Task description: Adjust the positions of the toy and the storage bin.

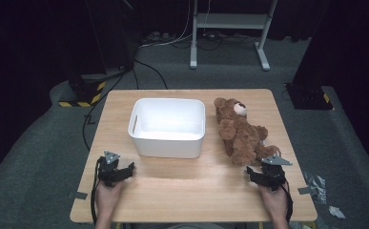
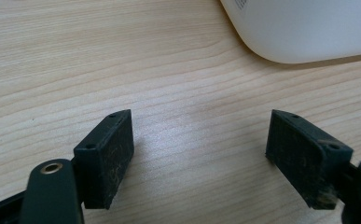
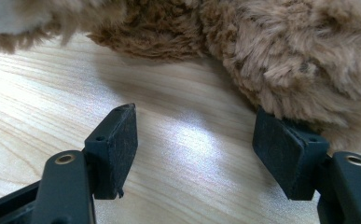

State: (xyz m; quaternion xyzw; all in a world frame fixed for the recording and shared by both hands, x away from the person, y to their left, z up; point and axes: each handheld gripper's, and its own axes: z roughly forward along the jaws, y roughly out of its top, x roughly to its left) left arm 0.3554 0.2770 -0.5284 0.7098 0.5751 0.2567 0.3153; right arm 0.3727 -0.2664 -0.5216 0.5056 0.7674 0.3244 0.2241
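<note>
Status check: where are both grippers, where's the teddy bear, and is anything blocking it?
Left gripper open, over bare table near the white bin. Right gripper open, at the teddy bear, not gripping. Bear lies right of the bin. Nothing in the way.

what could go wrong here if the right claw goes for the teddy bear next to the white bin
1. The right claw is open at the teddy bear's leg; it may pinch only loose fur, so the bear could slip out when lifted.
2. The bear lies close beside the white bin; a limp limb might catch the rim.
3. The bear is near the table's right edge, so a nudge could push it off.
</note>
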